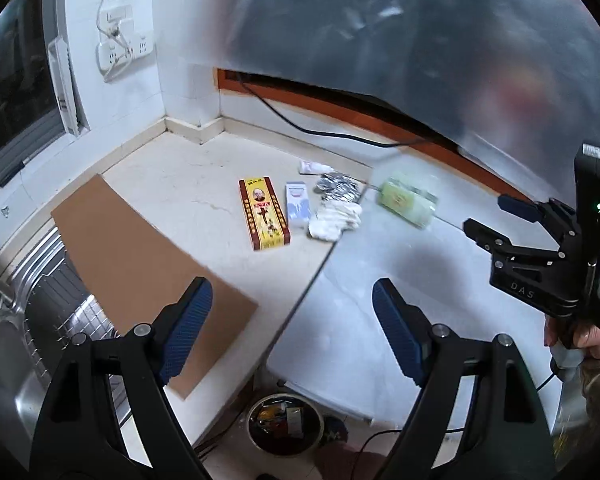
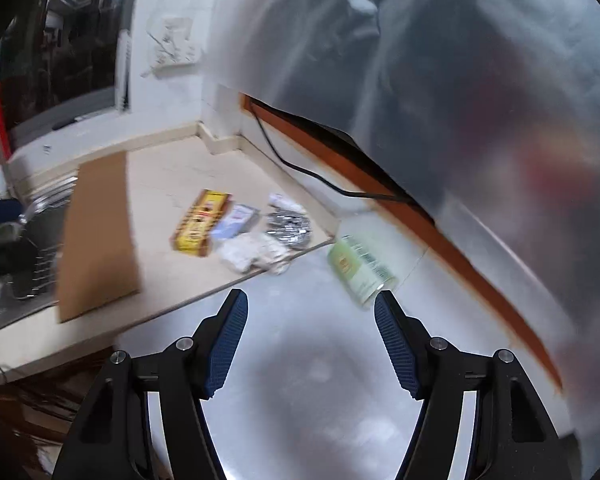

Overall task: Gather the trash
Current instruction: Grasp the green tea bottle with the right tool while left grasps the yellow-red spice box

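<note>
Trash lies grouped on the pale counter (image 1: 172,184): a yellow and red box (image 1: 265,213), a small white and blue box (image 1: 297,204), a crumpled white wad (image 1: 334,220), crushed foil (image 1: 338,188) and a white tube (image 1: 314,167). A green packet (image 1: 408,202) rests on the shiny metal surface (image 1: 380,264) beside them. My left gripper (image 1: 292,308) hovers open and holds nothing. The right gripper (image 2: 312,320) is open above the metal surface (image 2: 320,380), just short of the green packet (image 2: 358,272). The yellow box (image 2: 200,220) and foil (image 2: 290,224) lie left of it.
A brown cardboard sheet (image 1: 140,264) overhangs the steel sink (image 1: 20,320) at left. Translucent plastic film (image 1: 420,40) fills the upper right. A black cable (image 1: 300,128) runs along the wall. A round bin (image 1: 286,424) with rubbish sits on the floor below the counter edge.
</note>
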Demonstrator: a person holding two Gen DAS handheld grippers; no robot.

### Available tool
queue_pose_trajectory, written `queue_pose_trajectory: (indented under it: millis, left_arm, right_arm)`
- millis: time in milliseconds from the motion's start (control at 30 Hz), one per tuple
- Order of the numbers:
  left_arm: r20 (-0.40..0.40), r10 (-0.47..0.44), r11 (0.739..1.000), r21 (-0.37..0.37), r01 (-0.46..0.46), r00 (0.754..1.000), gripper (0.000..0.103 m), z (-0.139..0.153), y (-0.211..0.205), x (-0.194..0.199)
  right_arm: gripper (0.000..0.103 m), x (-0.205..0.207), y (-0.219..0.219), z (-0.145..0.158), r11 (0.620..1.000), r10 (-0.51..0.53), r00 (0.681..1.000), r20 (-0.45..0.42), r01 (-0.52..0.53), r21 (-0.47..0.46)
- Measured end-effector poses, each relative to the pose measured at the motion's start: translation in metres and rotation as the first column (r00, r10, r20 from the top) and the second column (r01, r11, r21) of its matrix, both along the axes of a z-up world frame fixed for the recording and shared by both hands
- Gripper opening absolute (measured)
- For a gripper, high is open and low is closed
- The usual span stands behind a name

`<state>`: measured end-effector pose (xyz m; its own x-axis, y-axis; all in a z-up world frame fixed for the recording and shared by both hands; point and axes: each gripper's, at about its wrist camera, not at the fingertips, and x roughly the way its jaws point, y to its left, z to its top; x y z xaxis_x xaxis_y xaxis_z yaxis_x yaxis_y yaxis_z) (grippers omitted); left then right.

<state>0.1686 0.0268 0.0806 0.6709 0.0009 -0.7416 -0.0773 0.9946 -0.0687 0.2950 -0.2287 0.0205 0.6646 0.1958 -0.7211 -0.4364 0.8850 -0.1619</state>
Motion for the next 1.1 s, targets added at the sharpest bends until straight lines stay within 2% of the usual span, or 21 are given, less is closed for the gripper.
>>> queue_pose_trajectory:
  millis: [200,367,500,700,800,1100]
  left_arm:
    - [-0.079,0.080,0.997,-0.009,-0.081,0.994,0.079,-0.042,0.004,0.095]
    - [-0.143,0.128,0.991,-0.011,-0.131,0.981,0.072,-0.087,0.017,0.153]
    - [-0.191,0.145,0.988,-0.021,-0.152,0.971,0.067,-0.118,0.033,0.180]
    - [-0.238,0.154,0.985,-0.043,-0.169,0.959,0.063,-0.148,0.049,0.201]
    - [-0.256,0.159,0.983,-0.045,-0.177,0.954,0.063,-0.158,0.053,0.208]
    - [-0.319,0.114,0.990,-0.039,-0.133,0.941,0.063,-0.182,0.044,0.224]
  right_arm:
    - [0.067,0.114,-0.020,-0.049,0.999,0.008,0.997,-0.075,-0.011,-0.040]
    - [0.067,0.172,-0.027,-0.095,0.998,0.000,0.990,-0.144,-0.009,-0.067]
    - [0.067,0.193,-0.028,-0.122,0.997,-0.018,0.983,-0.185,0.002,-0.082]
    - [0.067,0.201,-0.014,-0.151,0.989,0.009,0.980,-0.200,-0.037,-0.141]
    - [0.067,0.199,-0.006,-0.159,0.980,0.003,0.988,-0.157,-0.034,-0.194]
    - [0.070,0.208,0.015,-0.190,0.936,0.018,0.993,-0.118,-0.059,-0.348]
